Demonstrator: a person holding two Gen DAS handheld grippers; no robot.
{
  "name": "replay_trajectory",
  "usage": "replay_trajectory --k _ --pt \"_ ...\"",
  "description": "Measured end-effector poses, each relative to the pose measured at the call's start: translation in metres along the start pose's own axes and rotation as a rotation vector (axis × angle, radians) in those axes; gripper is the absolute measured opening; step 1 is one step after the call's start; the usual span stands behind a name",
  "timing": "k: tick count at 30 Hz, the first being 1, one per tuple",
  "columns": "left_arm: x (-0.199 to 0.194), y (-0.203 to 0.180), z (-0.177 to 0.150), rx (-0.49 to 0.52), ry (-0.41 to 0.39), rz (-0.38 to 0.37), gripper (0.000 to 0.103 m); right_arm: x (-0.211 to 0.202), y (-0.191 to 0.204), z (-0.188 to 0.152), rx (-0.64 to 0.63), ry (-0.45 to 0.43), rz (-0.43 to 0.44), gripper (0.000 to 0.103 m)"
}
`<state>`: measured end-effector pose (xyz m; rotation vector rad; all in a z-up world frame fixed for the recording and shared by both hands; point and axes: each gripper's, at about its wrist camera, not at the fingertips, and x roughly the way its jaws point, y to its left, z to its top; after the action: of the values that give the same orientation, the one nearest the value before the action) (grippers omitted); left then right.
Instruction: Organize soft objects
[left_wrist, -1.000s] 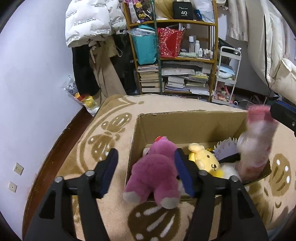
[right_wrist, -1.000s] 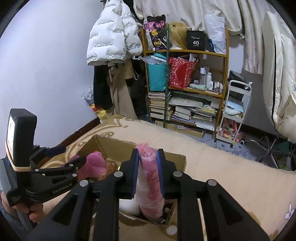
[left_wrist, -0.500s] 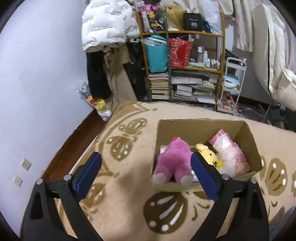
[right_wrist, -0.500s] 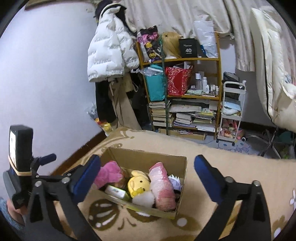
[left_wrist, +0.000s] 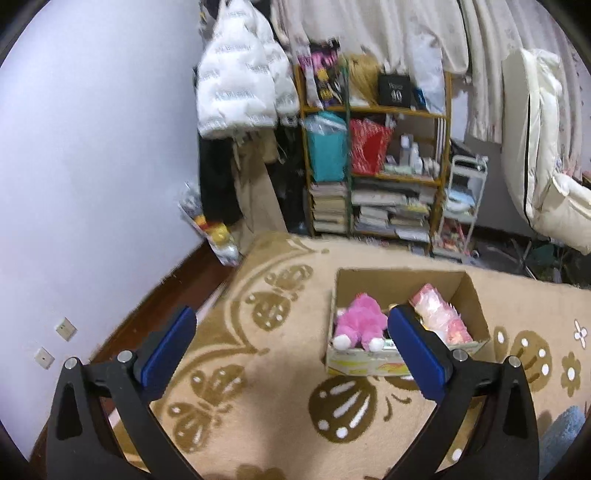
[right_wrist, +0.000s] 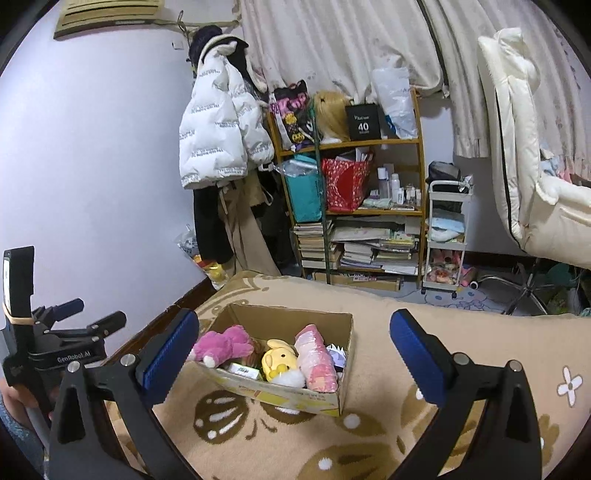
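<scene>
A cardboard box (left_wrist: 476, 306) (right_wrist: 347, 332) stands on the beige patterned blanket. In it lie a pink plush bear (left_wrist: 360, 321) (right_wrist: 221, 343), a yellow plush (right_wrist: 279, 363), a pink soft roll (left_wrist: 439, 317) (right_wrist: 317, 363) and a greyish soft item (right_wrist: 338, 356). My left gripper (left_wrist: 291, 345) is open and empty, held above and short of the box. My right gripper (right_wrist: 293, 349) is open and empty, raised well back from the box. The left gripper's body also shows in the right wrist view (right_wrist: 62, 350) at the far left.
The beige blanket (left_wrist: 273, 354) with brown butterfly patterns covers the bed. Behind it stand a wooden shelf (right_wrist: 354, 206) full of books and bags, hung coats (right_wrist: 218, 129), a white trolley (right_wrist: 445, 236) and a cream chair (right_wrist: 524, 166). A wall lies to the left.
Both grippers let go: the left released the pink bear, the right the pink roll, both now in the box. Both opened wide and drew up and back from it.
</scene>
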<state>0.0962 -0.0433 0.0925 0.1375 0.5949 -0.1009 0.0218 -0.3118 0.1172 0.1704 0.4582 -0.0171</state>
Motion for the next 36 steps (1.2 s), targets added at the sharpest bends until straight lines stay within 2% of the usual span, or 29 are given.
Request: replay_trajectory --k 7,9,15,19,36 --pt "-0.052 0.014 -0.009 -0.023 -0.131 0.018 0.102 -0.039 0.016 -0.008 -0.022 -0.047 0.017 0.103" --pt "-0.067 0.020 -0.018 -0.042 -0.183 0.012 0.102 -0.048 0.020 -0.013 -0.022 -0.055 0.034 0.103" --pt "-0.091 0.028 -0.047 -0.038 -0.265 0.034 0.102 -0.067 0.029 -0.034 -0.034 -0.080 0.068 0.103" --pt "-0.094 0.031 -0.061 -0.049 -0.264 -0.002 0.102 -0.074 0.033 -0.046 -0.046 -0.092 0.058 0.103" --pt "-0.088 0.021 -0.110 -0.010 -0.254 -0.030 0.102 -0.076 0.029 -0.091 -0.057 -0.108 0.013 0.103"
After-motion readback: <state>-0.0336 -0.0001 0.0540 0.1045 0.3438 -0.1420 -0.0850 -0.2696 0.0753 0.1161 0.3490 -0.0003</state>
